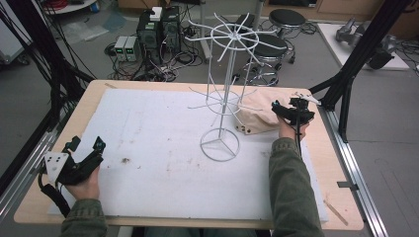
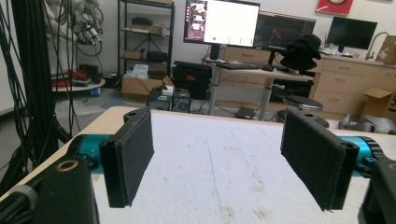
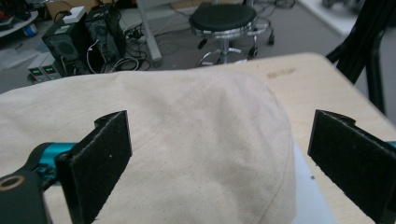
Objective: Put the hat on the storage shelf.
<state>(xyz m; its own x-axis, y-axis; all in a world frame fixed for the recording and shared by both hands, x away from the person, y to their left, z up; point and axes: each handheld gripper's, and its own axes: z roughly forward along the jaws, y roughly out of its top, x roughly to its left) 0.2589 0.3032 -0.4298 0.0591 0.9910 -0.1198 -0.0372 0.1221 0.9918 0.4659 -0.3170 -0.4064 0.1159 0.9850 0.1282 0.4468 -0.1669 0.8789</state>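
A cream cloth cap (image 1: 259, 114) lies on the table's far right, behind a white wire rack (image 1: 225, 94) that stands near the middle. My right gripper (image 1: 289, 109) hovers just over the cap's right edge. In the right gripper view the cap (image 3: 196, 140) spreads between and beyond the black pads (image 3: 100, 163), which stand wide apart and touch nothing. My left gripper (image 1: 85, 145) rests at the table's near left corner, open, with bare white mat (image 2: 215, 172) between its pads (image 2: 130, 154).
A white mat (image 1: 148, 148) covers most of the wooden table (image 1: 89, 98). The rack's wire arms (image 1: 232, 37) spread wide at two heights. Black frame posts (image 1: 356, 54) stand off the right edge. Stools and computers sit on the floor beyond.
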